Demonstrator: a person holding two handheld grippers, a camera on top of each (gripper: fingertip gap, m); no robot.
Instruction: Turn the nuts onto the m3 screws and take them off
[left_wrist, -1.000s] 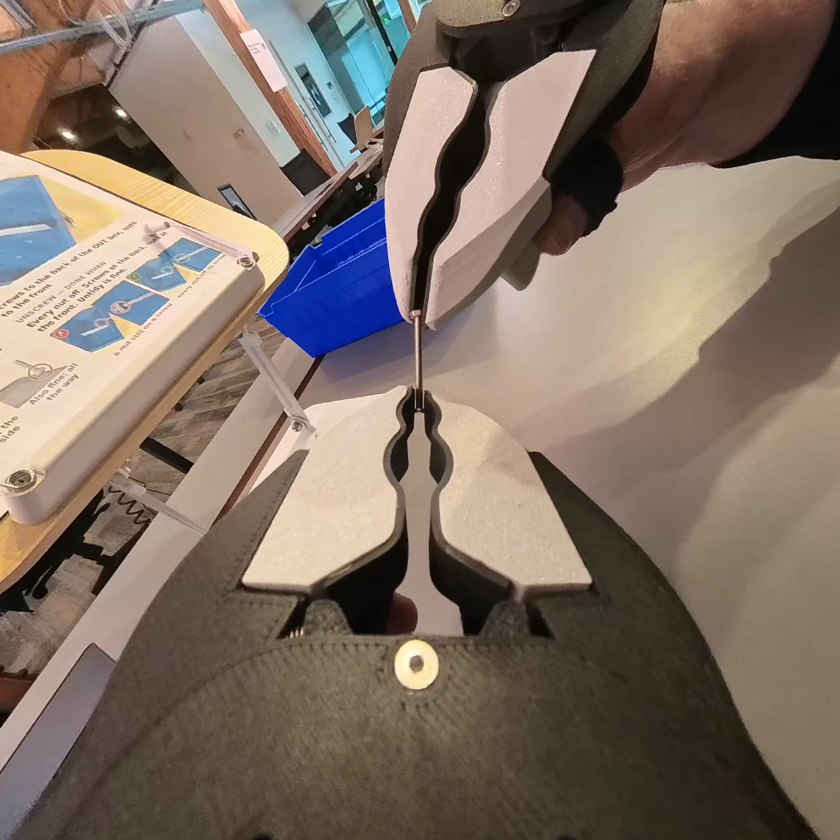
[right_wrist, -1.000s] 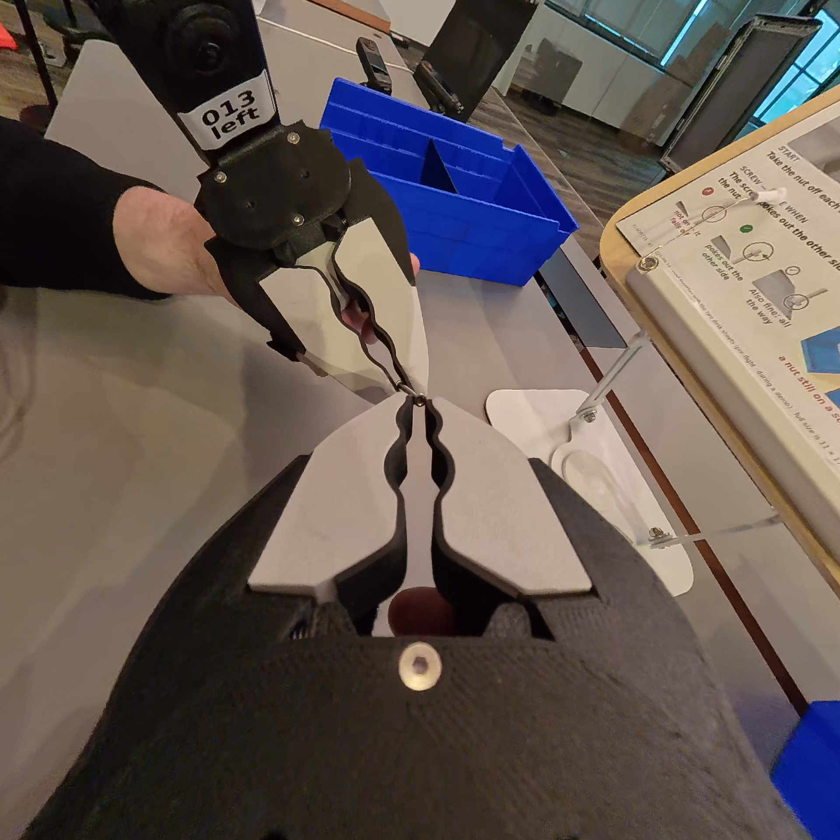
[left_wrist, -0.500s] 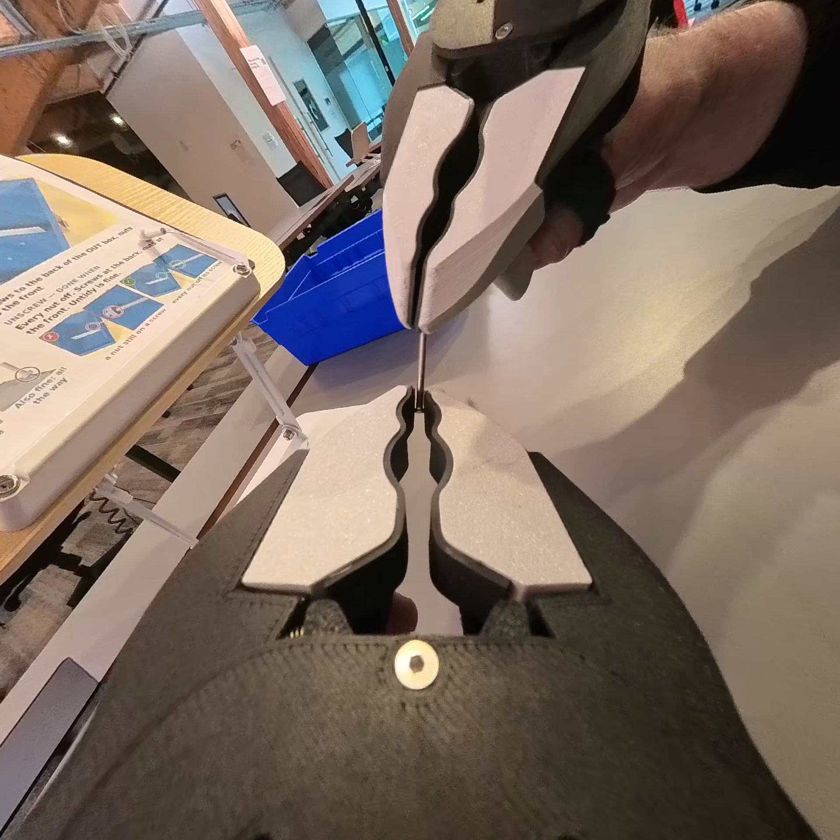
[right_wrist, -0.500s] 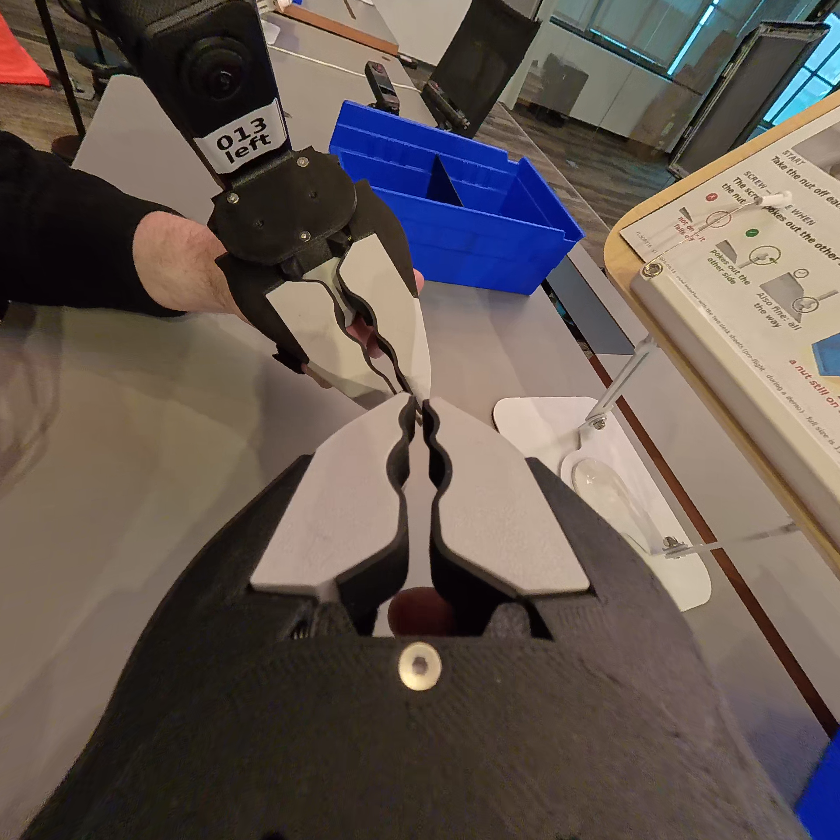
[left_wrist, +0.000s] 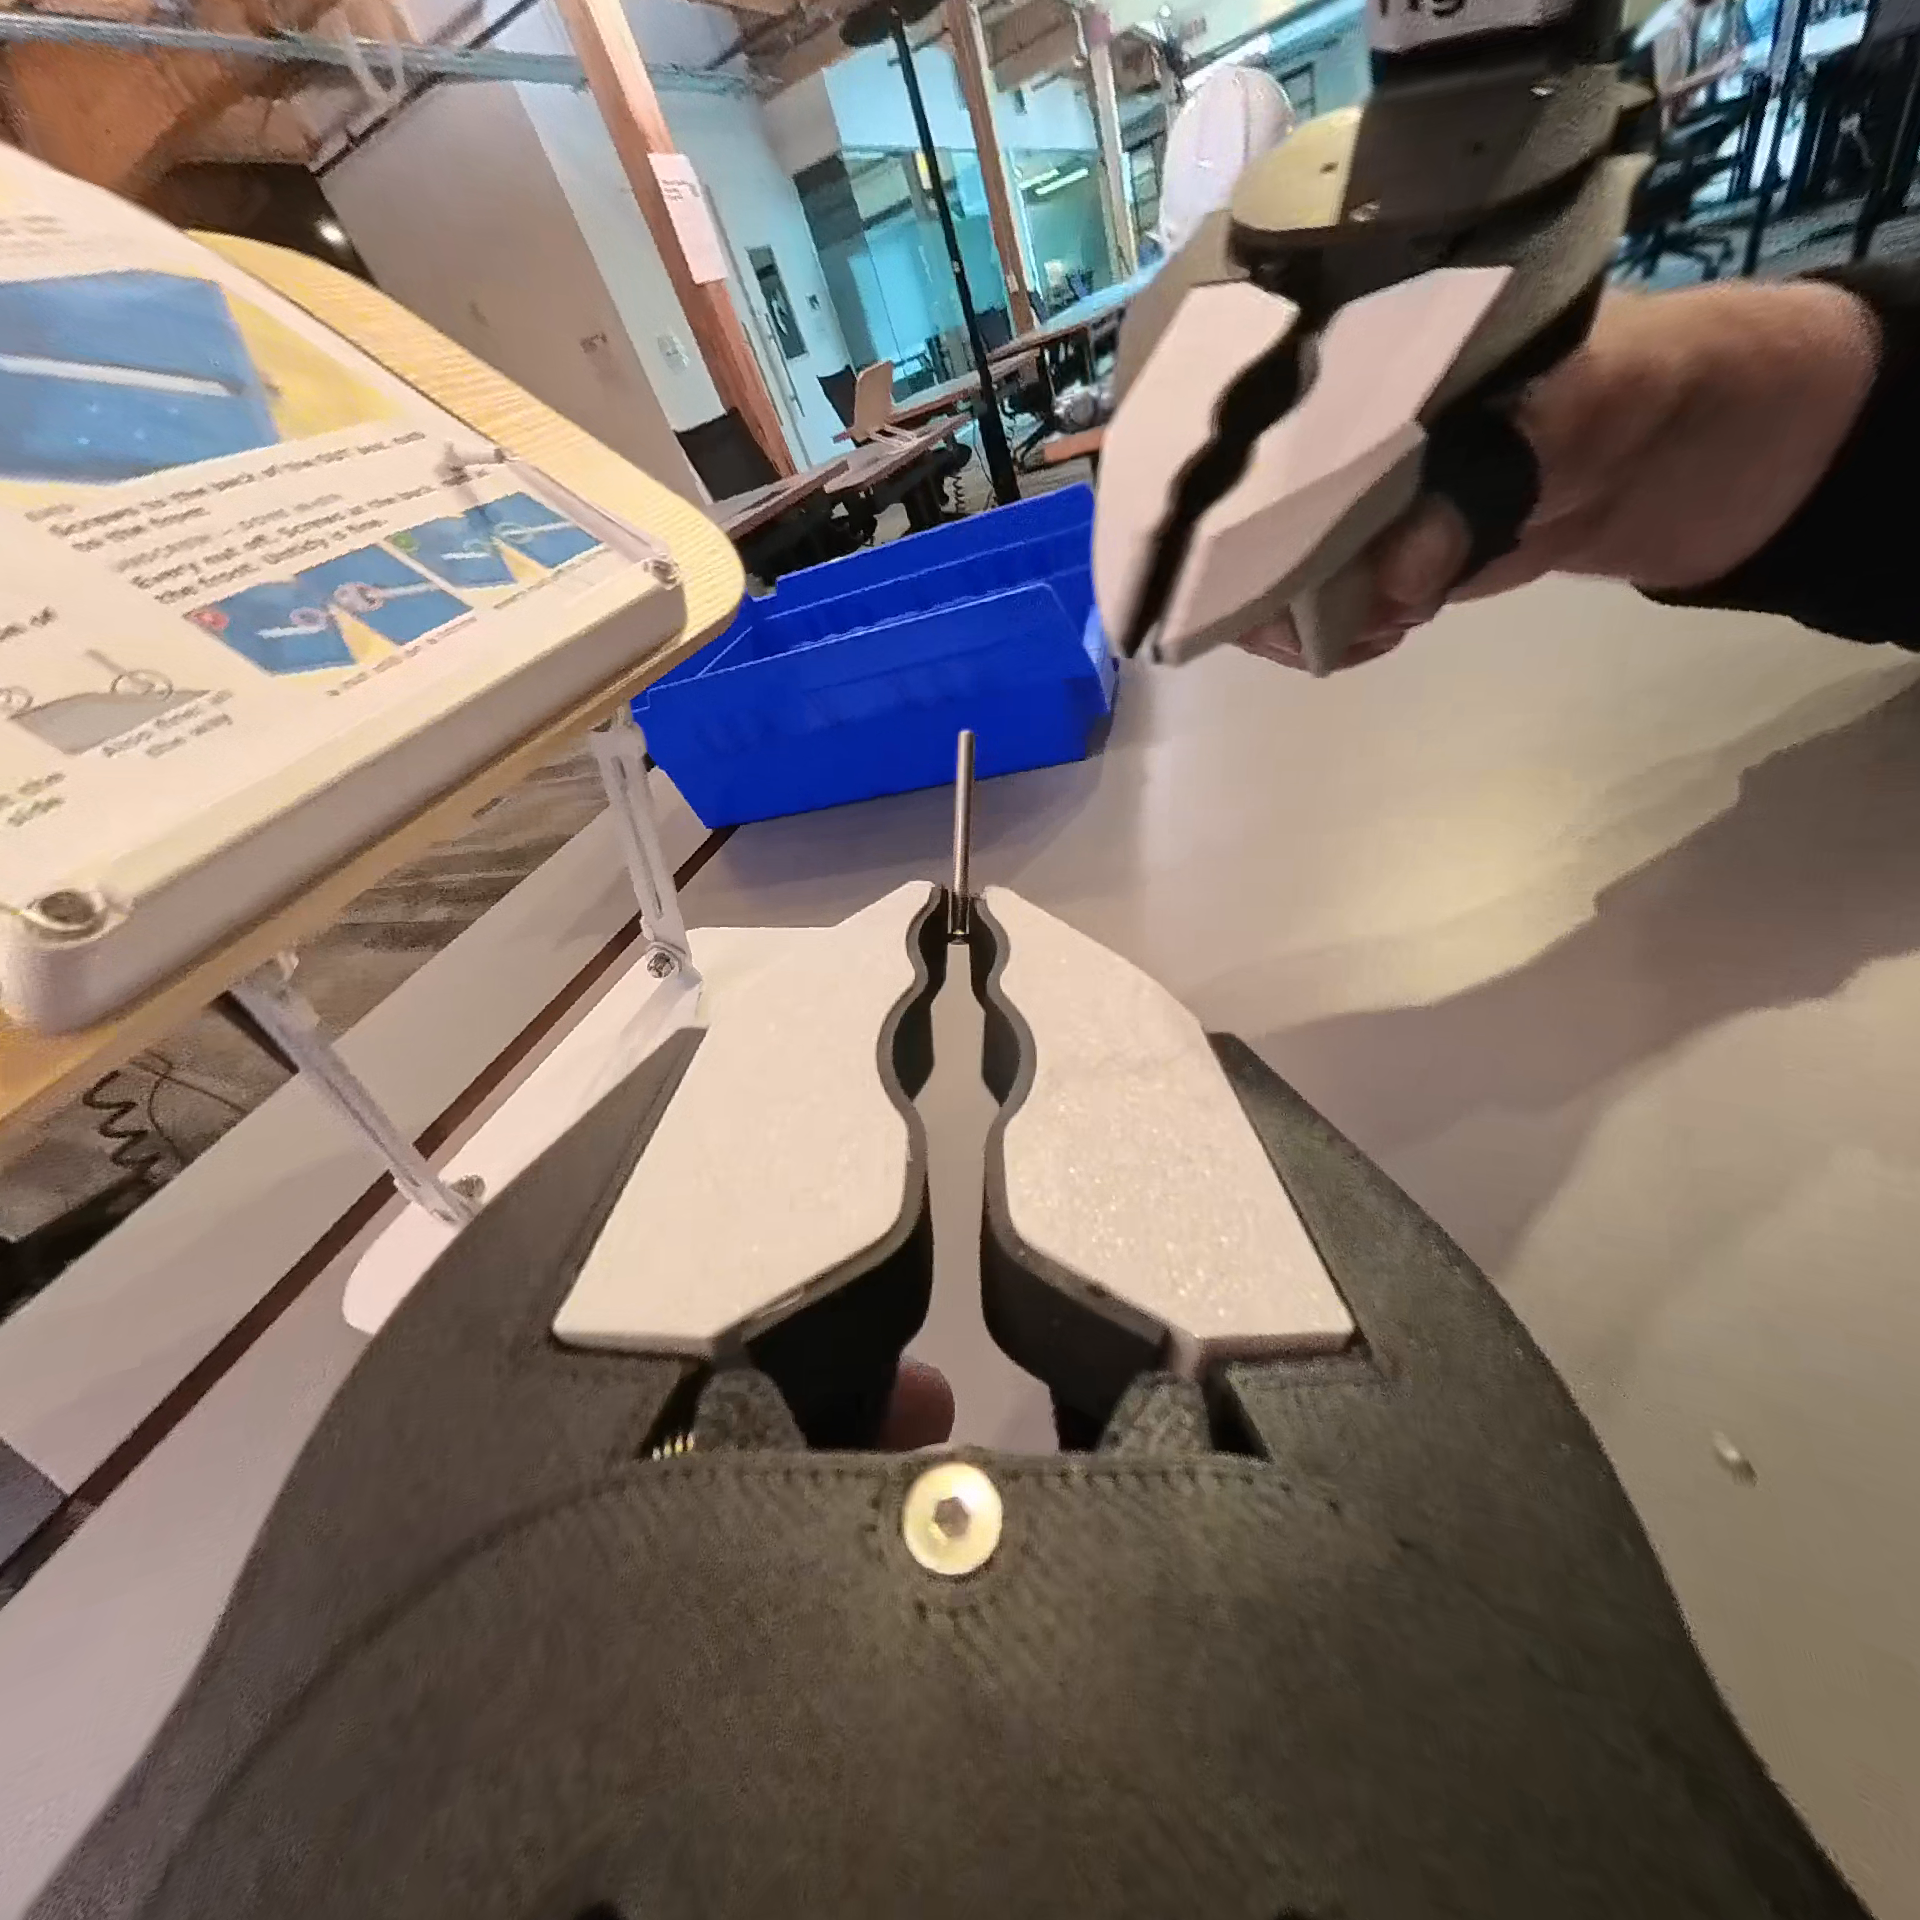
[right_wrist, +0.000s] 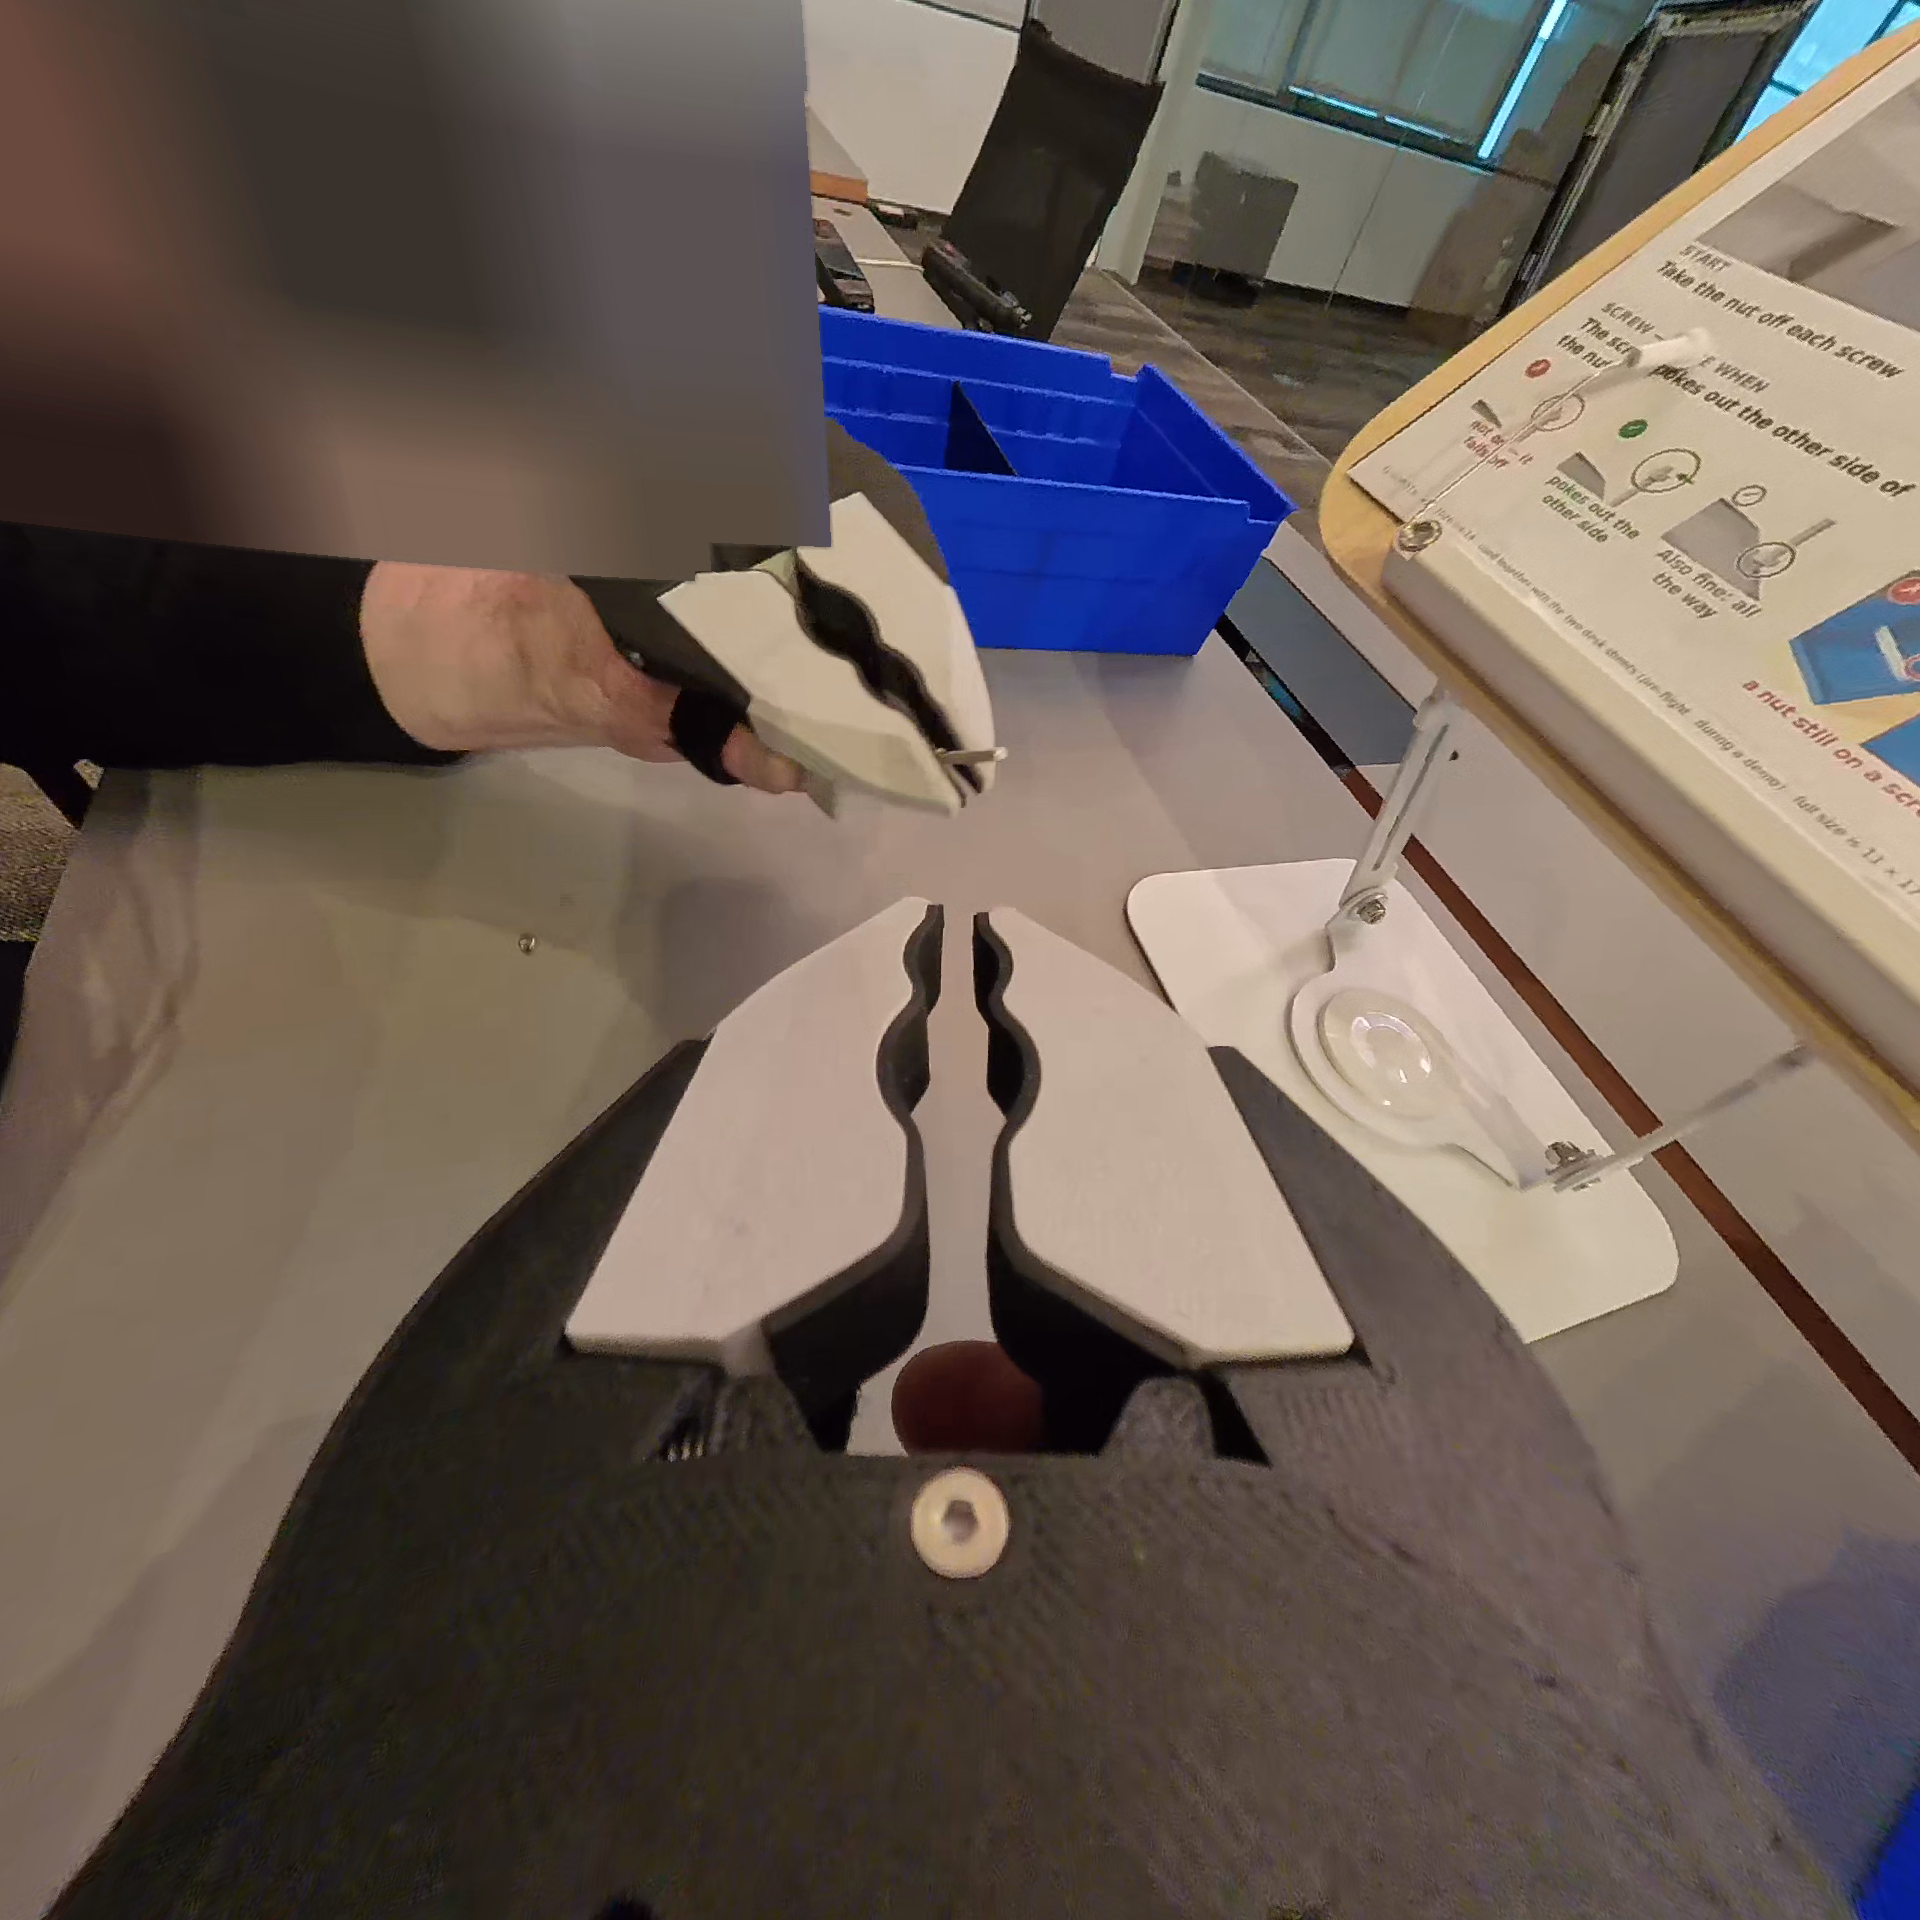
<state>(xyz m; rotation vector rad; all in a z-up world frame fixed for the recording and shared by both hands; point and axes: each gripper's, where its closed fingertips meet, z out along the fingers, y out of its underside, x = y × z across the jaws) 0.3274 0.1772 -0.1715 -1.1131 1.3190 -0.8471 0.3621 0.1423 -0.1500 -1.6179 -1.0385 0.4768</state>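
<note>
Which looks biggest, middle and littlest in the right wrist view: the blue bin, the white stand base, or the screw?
As they look in that view:
1. blue bin
2. white stand base, nearly as big, though it sits nearer the camera, so these two are unsure
3. screw, tiny, pinched in the left gripper

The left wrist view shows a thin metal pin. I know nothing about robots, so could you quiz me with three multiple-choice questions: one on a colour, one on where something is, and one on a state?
1. What colour is the bin?
A red
B blue
C green

2. Where is the screw?
A inside the bin
B in the right gripper
C pinched at the tips of the left gripper

3. How is the right gripper?
A clamped on the screw
B slightly open, holding nothing
C resting in the bin

Answers:
1. B, because its walls are bright blue.
2. C, because the screw sticks out from the closed left tips.
3. B, because a gap shows between its fingers.
</note>
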